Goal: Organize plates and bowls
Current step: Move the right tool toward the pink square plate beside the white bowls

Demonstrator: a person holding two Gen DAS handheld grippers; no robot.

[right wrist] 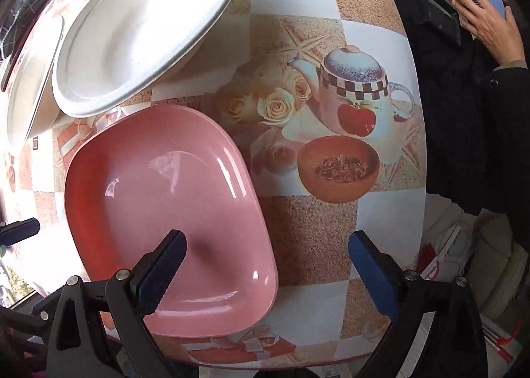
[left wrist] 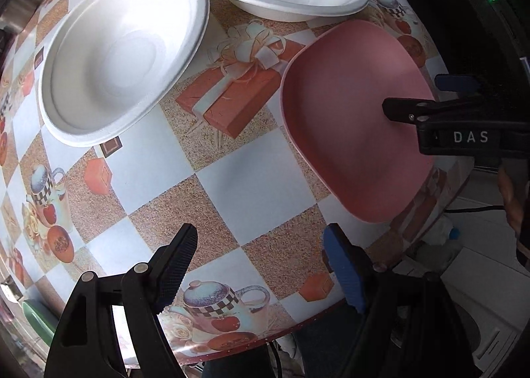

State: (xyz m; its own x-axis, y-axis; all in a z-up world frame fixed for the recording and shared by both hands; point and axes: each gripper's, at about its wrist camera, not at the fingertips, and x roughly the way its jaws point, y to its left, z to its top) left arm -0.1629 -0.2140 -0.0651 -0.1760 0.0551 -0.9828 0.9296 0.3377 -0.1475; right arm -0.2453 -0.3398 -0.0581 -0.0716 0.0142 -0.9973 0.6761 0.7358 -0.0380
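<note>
A round table [left wrist: 228, 172] wore a printed oilcloth of teapots, apples and gift boxes. The pink plate [right wrist: 172, 222], squarish with rounded corners, lay flat near the table's edge, its long axis running diagonally in the right wrist view. Three white foam bowls [left wrist: 122, 57] sat upright beyond it, just beside one another. The left gripper [left wrist: 258, 265] hung over bare cloth, jaws apart and empty. The right gripper [right wrist: 265, 262] straddled the plate's rim, jaws wide, unclamped.

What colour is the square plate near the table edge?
Pink, glossy and plain. The square plate shows best in the right wrist view.
</note>
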